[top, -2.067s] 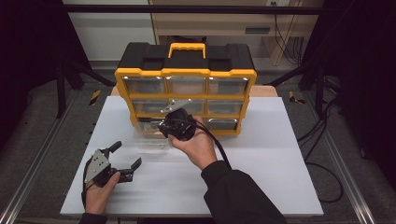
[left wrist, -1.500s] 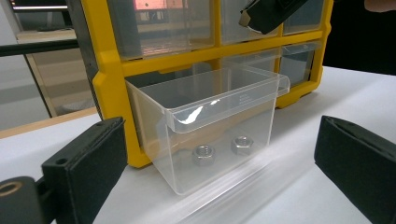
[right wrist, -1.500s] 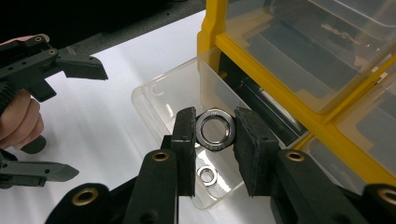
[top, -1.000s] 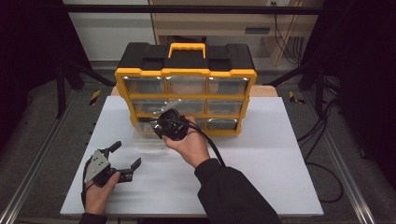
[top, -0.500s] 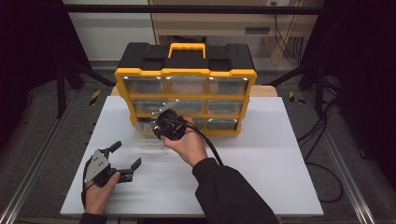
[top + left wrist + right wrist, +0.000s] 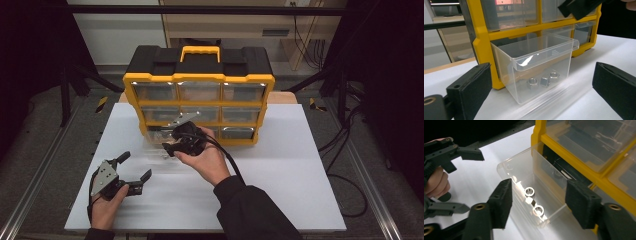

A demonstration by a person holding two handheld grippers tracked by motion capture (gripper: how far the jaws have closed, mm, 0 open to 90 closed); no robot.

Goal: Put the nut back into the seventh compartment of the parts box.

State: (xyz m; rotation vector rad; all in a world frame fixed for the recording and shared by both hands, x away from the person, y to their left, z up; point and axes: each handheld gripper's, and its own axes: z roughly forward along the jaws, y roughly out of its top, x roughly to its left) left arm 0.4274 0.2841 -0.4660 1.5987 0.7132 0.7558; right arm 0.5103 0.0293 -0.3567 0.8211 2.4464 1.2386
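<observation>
A: Why is the drawer [image 6: 536,67] pulled out of the yellow cabinet [image 6: 198,95]?
B: So the 3 nuts [image 6: 542,81] inside can be reached.
A: The grippers?
B: The right gripper [image 6: 172,145] hovers above the drawer, jaws wide, empty. The left gripper [image 6: 131,170] waits before the cabinet, wide too.

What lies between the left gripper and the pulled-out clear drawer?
Bare white table: in the high view, nothing sits between the left gripper and the clear drawer holding nuts.
</observation>
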